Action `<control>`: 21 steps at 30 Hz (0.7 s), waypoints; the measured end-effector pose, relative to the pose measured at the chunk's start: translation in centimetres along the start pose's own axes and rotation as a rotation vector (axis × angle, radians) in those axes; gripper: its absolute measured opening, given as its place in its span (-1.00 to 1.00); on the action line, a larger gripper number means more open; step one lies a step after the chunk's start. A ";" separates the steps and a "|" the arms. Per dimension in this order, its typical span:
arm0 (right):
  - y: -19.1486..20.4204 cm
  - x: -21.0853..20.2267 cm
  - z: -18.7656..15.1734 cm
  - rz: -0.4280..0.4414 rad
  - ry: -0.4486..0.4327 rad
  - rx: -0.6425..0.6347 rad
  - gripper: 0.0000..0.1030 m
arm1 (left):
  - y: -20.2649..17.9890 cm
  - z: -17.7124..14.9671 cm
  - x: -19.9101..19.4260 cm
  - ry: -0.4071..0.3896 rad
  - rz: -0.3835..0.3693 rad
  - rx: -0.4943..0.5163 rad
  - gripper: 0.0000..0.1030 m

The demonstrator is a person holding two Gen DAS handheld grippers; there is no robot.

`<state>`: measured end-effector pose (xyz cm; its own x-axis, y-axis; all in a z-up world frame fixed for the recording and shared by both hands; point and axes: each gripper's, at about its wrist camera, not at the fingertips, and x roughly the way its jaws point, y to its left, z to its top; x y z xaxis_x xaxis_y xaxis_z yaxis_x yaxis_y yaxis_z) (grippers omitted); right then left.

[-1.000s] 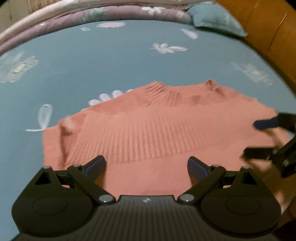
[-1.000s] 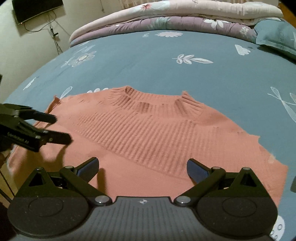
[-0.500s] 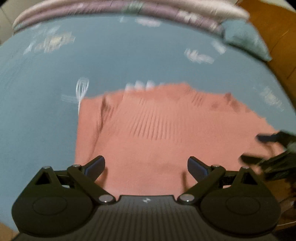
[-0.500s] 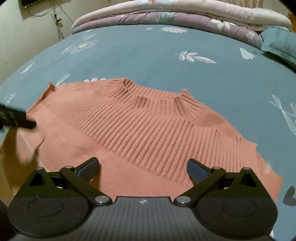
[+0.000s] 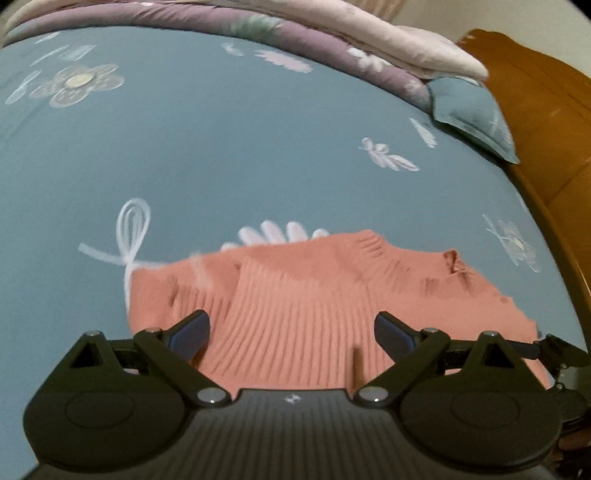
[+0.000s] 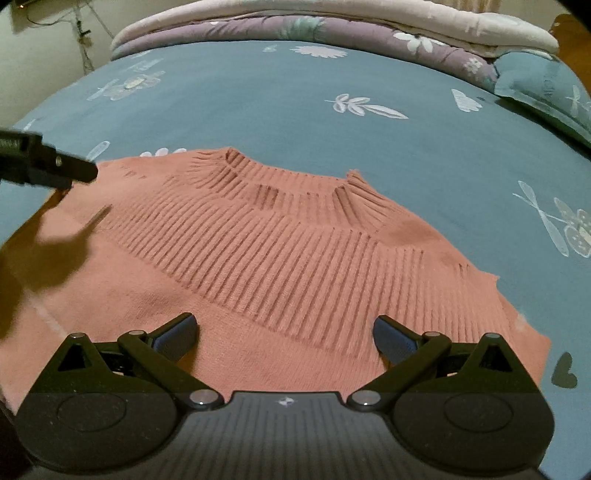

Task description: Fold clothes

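The sweater [image 6: 280, 258] lies flat, seemingly just below both open grippers.

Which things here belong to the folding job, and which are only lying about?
For the job: pink ribbed sweater, left gripper, right gripper.
Lying about: teal pillow, folded quilts, floral bedsheet.

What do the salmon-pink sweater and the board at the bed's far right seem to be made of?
Salmon-pink ribbed sweater: soft matte knit, probably wool or acrylic yarn; raised ribs across chest and collar show it. Orange-brown headboard: apparently varnished wood, with warm colour and slight sheen.
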<state>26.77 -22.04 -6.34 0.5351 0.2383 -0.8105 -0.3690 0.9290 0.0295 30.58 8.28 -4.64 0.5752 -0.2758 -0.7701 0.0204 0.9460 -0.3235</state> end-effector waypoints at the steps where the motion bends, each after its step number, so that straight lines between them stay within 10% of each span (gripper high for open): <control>1: 0.1 0.0 0.0 -0.008 0.002 0.005 1.00 | 0.0 0.3 0.2 0.003 -0.008 0.011 0.86; 21: 0.7 0.4 -0.2 -0.043 -0.024 0.045 1.00 | -0.4 0.0 -0.5 -0.010 -0.071 0.069 0.87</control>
<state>26.60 -21.36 -6.76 0.5675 0.2043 -0.7976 -0.3109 0.9502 0.0222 30.29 8.02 -4.10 0.5783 -0.3408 -0.7412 0.1176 0.9339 -0.3377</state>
